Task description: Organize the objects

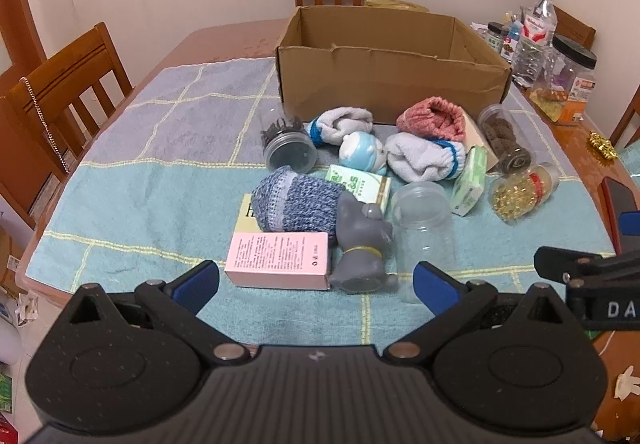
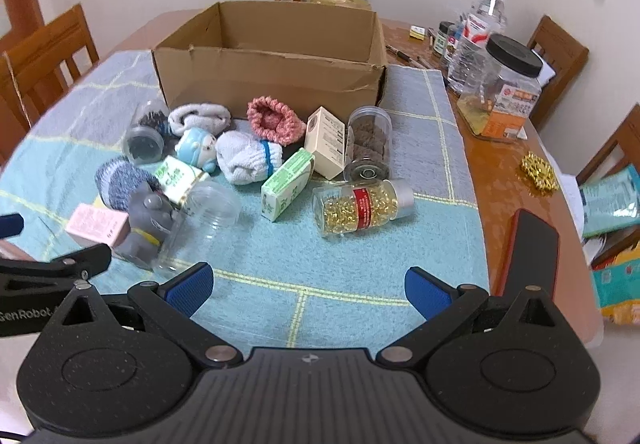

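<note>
Both grippers hang back at the near edge of the desk (image 2: pixel 496 171), and nothing has been picked up yet, so this looks like the very start of the sorting. The left gripper (image 1: pixel 316 286) has its jaws spread wide and empty, pointing at the pink box (image 1: pixel 280 260) and the grey dog figurine (image 1: pixel 362 244) leaning against it. The right gripper (image 2: pixel 306 290) is likewise spread and empty, over bare towel (image 2: pixel 280 244), with the jar of gold capsules (image 2: pixel 360 207) lying on its side ahead of it. The rest of the clutter lies heaped between the grippers and the cardboard box (image 1: pixel 384 83), which stands open at the back of the towel and, as far as I can see inside, holds nothing: a clear empty jar (image 1: pixel 424 228), a blue knitted hat (image 1: pixel 296 199), rolled grey socks (image 2: pixel 248 155), a green carton (image 2: pixel 286 185). My guess is everything goes into that box. The next move calls for choosing one piece; the pink box nearest the left jaws seems easiest, though the figurine touching it may topple when it is lifted.
</note>
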`<state>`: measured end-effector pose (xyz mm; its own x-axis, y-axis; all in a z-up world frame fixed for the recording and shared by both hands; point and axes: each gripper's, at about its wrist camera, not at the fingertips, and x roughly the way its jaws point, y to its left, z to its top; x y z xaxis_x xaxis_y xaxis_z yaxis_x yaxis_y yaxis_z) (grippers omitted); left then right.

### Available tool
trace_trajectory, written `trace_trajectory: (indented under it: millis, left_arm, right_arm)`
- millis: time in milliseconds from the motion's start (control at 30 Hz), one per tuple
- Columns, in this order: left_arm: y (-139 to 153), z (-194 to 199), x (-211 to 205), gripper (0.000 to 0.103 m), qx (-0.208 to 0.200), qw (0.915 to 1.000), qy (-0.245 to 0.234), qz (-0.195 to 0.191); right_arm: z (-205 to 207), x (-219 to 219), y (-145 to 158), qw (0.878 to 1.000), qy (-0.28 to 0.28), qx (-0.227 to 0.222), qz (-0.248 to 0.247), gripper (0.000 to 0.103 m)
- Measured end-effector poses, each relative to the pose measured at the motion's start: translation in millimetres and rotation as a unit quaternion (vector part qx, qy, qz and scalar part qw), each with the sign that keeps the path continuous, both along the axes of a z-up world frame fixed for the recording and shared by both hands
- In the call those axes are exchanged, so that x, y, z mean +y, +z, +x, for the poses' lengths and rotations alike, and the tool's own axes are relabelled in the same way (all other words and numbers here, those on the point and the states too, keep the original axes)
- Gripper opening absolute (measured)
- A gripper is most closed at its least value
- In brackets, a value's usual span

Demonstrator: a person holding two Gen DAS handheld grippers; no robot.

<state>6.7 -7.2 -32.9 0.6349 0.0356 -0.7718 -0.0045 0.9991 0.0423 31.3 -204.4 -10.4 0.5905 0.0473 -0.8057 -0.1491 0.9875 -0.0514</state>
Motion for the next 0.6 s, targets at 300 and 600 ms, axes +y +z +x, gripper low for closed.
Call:
trace_trajectory:
  millis: [300, 600]
  left_arm:
    - [-21.2, 2.9, 13.8, 0.102, 0.009, 0.9998, 0.015, 0.004]
    - [-32.8, 12.0, 33.4, 0.102, 0.011, 0.9994, 0.034, -0.001]
  right_arm:
    - [-0.9, 6.3, -19.4, 0.998, 0.055, -0.005, 0.001, 0.103]
    - [5.6, 6.8, -31.8, 0.996, 0.082, 0.005, 0.018, 0.103]
